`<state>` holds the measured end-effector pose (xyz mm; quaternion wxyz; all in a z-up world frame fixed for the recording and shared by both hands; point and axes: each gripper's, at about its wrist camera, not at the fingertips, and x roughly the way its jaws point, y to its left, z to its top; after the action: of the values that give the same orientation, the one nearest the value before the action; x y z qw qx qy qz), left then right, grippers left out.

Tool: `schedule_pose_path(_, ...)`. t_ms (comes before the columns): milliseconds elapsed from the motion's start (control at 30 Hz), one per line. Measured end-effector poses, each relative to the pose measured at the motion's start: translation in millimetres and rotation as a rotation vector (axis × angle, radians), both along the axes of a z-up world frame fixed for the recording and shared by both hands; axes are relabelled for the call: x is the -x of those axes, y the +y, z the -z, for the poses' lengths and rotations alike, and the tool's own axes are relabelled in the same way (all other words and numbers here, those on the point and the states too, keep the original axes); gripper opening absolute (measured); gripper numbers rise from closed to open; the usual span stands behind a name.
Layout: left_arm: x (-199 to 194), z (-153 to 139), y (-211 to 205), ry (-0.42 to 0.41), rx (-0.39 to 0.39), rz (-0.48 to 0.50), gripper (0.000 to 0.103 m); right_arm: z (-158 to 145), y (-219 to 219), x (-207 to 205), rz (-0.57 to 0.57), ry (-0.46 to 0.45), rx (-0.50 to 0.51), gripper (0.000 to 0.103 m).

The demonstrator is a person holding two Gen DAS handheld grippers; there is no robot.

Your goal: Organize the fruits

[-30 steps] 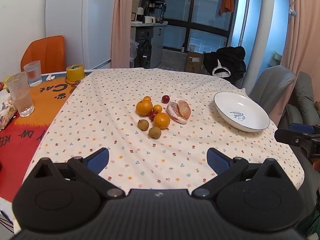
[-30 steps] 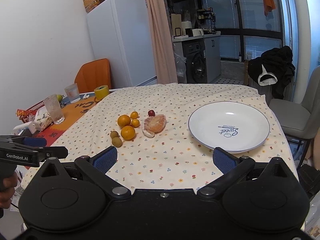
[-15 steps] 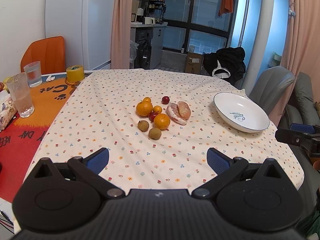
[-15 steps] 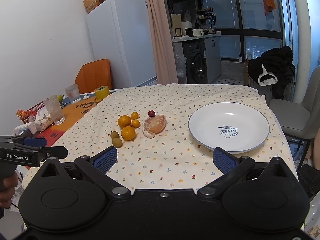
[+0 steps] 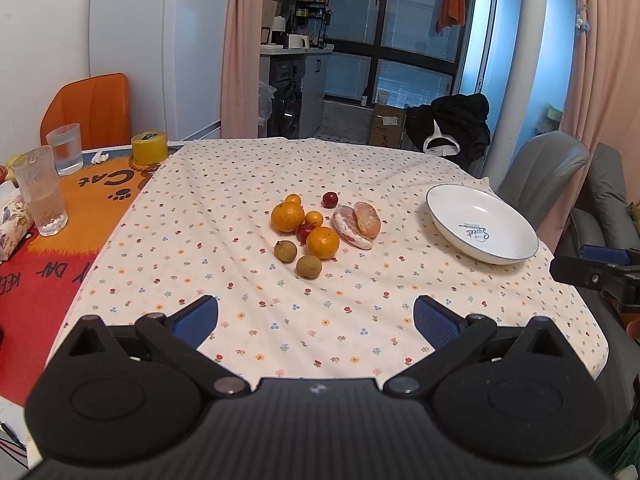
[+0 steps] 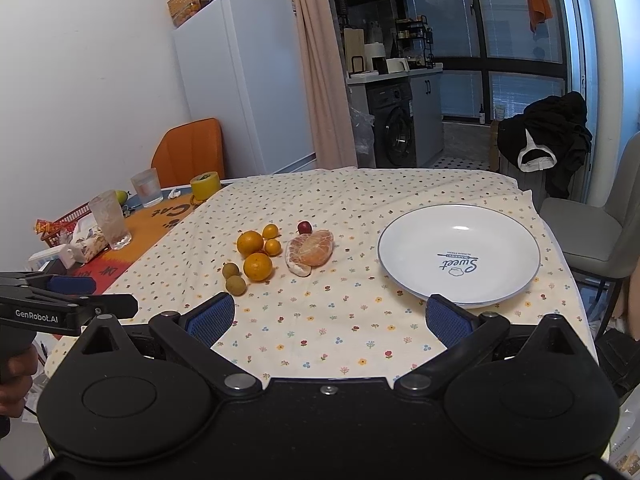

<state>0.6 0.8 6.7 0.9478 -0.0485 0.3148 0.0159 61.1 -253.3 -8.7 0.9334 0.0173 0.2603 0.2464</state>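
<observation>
A cluster of fruit lies mid-table on the flowered cloth: two oranges (image 5: 322,242) (image 6: 250,243), small orange kumquats (image 5: 313,217), two brown longans (image 5: 308,267) (image 6: 235,284), red cherries (image 5: 329,199) and a peeled citrus (image 5: 357,225) (image 6: 311,251). A white plate (image 5: 508,248) (image 6: 416,248) with a blue rim stands empty to the right of them. My left gripper (image 5: 316,318) is open, short of the fruit, near the front edge. My right gripper (image 6: 329,318) is open as well, its right finger in front of the plate's near rim.
Left of the cloth, on an orange mat, stand two glasses (image 5: 42,192), a yellow tape roll (image 5: 149,147) and a tissue pack (image 5: 12,224). A grey chair (image 5: 548,176) stands behind the plate, an orange chair (image 5: 90,108) at far left.
Both views have barely shifted; the fruit, the plate and both open grippers stay as they were.
</observation>
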Motion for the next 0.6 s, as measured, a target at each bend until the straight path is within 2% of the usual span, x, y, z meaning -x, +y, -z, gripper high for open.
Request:
schedule_pose_path(400, -8, 12, -2, -0.008, -0.006, -0.003, 0.103, 6, 5, -8, -0.018, 0.014, 0.007, 0.103)
schedule_pose_path(600, -17, 19, -2, -0.039, -0.023, -0.001, 0.103, 13, 8, -18, -0.02, 0.032, 0.002, 0.103)
